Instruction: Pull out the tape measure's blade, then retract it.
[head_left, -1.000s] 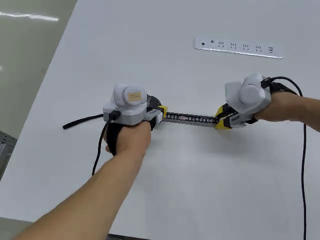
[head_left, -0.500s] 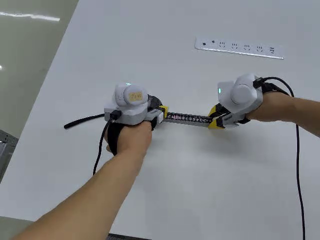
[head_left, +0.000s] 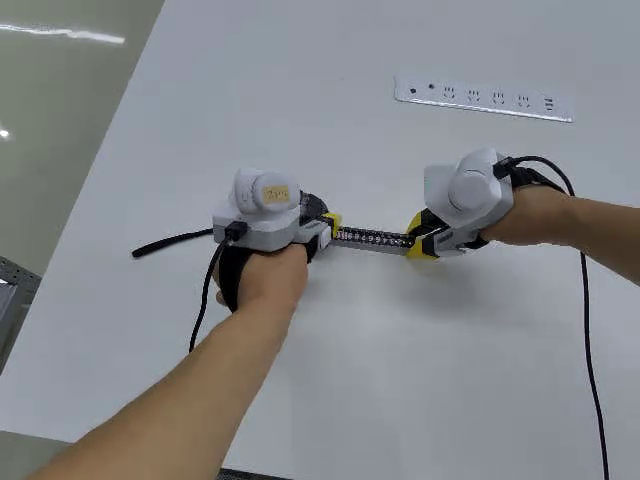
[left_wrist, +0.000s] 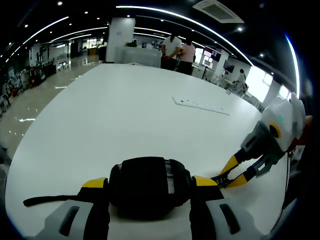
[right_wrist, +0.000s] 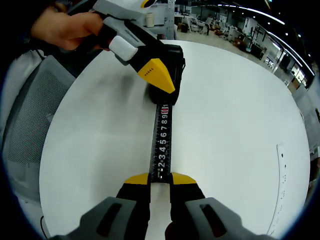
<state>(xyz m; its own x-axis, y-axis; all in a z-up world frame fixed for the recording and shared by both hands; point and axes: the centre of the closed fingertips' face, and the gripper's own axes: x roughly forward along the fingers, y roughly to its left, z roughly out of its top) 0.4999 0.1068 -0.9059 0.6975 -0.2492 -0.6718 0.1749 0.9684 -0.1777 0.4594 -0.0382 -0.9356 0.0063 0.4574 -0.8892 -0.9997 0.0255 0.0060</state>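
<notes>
Right, head view: left gripper (head_left: 322, 229) clamps the black rounded tape measure case (head_left: 312, 207) on the white table (head_left: 400, 350). Right gripper (head_left: 416, 244) pinches the tip of the black numbered steel blade (head_left: 372, 238), a short span between both jaw pairs. Left gripper view: case seated between jaws. Right gripper view: blade runs straight ahead from jaws to case. Risk: tip could slip free and the blade whip back; off-axis feed could kink it.

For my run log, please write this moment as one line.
left gripper: shut on tape measure | right gripper: shut on blade | blade: partly out, straight between grippers | rest: power strip on table
</notes>
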